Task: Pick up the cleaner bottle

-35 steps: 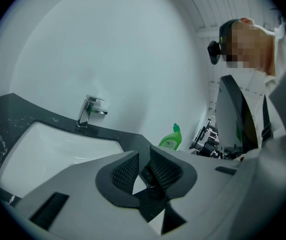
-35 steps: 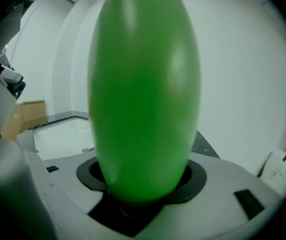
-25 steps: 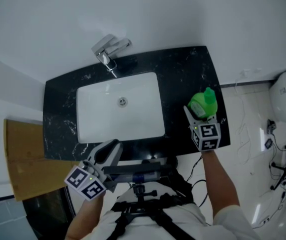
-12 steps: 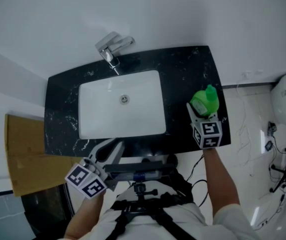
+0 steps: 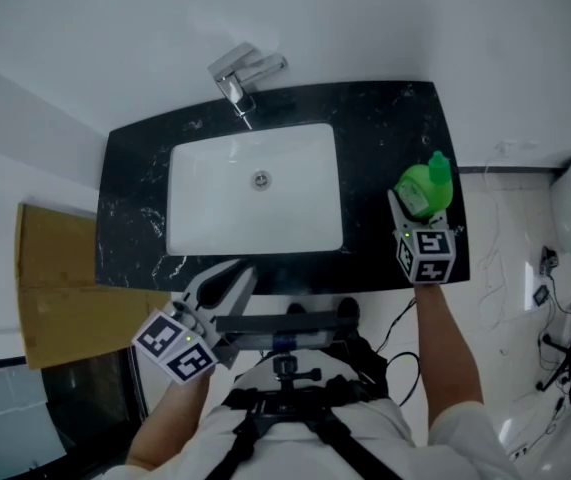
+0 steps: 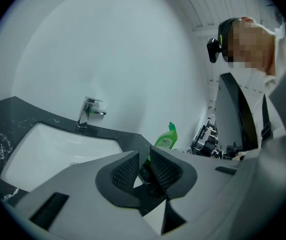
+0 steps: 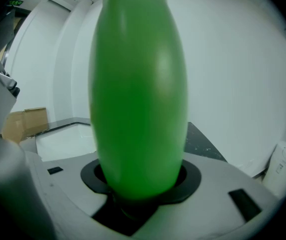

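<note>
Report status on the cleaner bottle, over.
Right tool just closed further, pads on cleaner bottle. Left tool empty, slightly open. Bottle upright, counter right end, nothing blocking.

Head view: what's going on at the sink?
A person stands at a black stone-look counter with a white rectangular basin, holding a two-jaw gripper in each hand. The right gripper has just been closing its jaws on the green plastic cleaner bottle at the counter's right end, and its pads now sit against the bottle's sides. The bottle looks not yet lifted. The left gripper hangs in front of the counter, jaws slightly apart and empty.
</note>
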A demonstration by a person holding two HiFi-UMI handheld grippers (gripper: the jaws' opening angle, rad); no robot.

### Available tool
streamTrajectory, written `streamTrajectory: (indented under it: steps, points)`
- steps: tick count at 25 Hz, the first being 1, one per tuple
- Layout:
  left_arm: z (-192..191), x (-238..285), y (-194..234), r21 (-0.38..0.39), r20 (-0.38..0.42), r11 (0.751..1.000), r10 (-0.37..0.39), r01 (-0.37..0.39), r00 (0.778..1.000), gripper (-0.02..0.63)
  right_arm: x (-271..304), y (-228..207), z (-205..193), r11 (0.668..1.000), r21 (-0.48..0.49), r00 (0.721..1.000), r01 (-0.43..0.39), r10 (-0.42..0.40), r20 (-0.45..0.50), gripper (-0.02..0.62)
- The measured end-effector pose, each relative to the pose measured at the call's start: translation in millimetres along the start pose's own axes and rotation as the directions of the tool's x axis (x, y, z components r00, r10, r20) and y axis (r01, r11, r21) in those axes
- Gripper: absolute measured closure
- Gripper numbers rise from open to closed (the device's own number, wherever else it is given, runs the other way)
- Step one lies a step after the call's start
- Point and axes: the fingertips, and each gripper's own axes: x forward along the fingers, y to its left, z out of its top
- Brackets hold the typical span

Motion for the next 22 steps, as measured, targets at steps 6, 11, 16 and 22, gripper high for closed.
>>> streamTrajectory:
  steps: [6, 11, 16, 22]
  points:
    - [0, 0, -2, 0.001, 0.003, 1.0, 0.0, 0.0, 1.0, 0.532, 2, 0, 1, 1.0, 0.0, 1.0, -0.002, 0.002, 0.003, 0.391]
    - [-2, 0, -6, -0.001, 0.011, 1.0, 0.008, -0.008, 1.0, 0.532, 3, 1, 1, 1.0, 0.002, 1.0, -0.001, 0.001, 0.003, 0.39]
    - [-6, 0, -13, -0.009, 0.025, 1.0, 0.03, -0.03, 0.999, 0.532, 3, -1, 0, 1.0, 0.003, 1.0, 0.011, -0.011, 0.0, 0.391]
    - [-10, -5, -12, -0.016, 0.032, 0.999, 0.03, -0.029, 0.999, 0.532, 4, -1, 0, 0.999, 0.013, 0.999, 0.043, -0.043, 0.002, 0.396]
